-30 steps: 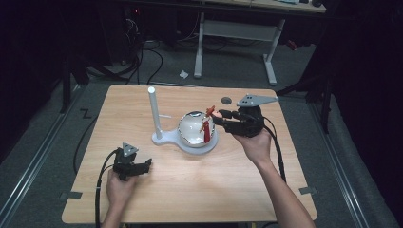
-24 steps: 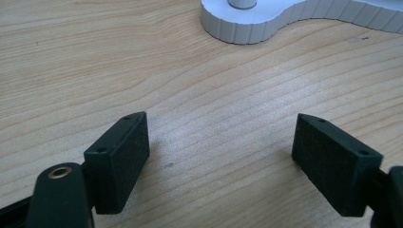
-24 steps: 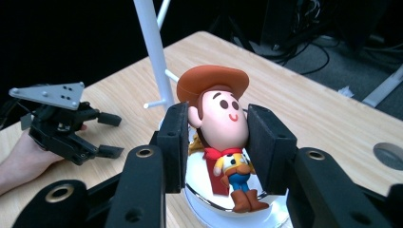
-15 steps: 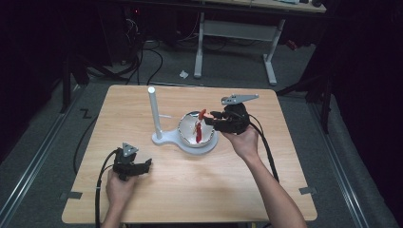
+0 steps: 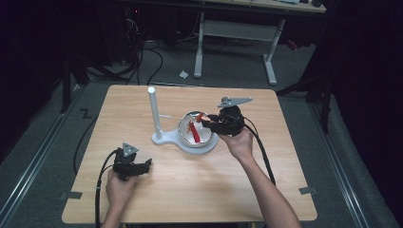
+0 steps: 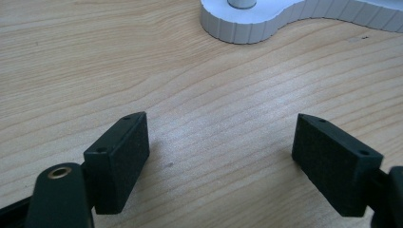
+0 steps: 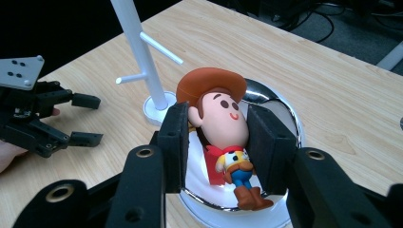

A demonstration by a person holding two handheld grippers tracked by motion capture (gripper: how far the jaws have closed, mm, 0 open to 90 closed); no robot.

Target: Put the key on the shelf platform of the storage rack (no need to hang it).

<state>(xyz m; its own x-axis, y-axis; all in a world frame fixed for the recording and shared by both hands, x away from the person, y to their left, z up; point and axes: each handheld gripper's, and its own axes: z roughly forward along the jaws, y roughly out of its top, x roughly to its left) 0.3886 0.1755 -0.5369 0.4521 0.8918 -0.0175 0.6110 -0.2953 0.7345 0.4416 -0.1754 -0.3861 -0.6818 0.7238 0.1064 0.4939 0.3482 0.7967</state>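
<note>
High view, counter (image 5: pixel 190 199): wooden, items listed left to right from the white stand.
Left gripper (image 5: pixel 142 167): low on the counter, well left and nearer the person than the stand; fingers (image 6: pixel 119 159) apart, nothing between.
White stand (image 5: pixel 154 114): upright post on a flat base.
Silver bowl (image 5: pixel 183 126): on the stand's base, just right of the post.
Cowboy figure (image 7: pixel 221 128): over the bowl.
Right gripper (image 5: pixel 205 122): right of the post, fingers (image 7: pixel 173 142) clamped on the figure's head.

A brown-hatted cowboy figure (image 7: pixel 223 137) in blue trousers, shiny silver bowl (image 7: pixel 280 111), white stand (image 7: pixel 142 52).
</note>
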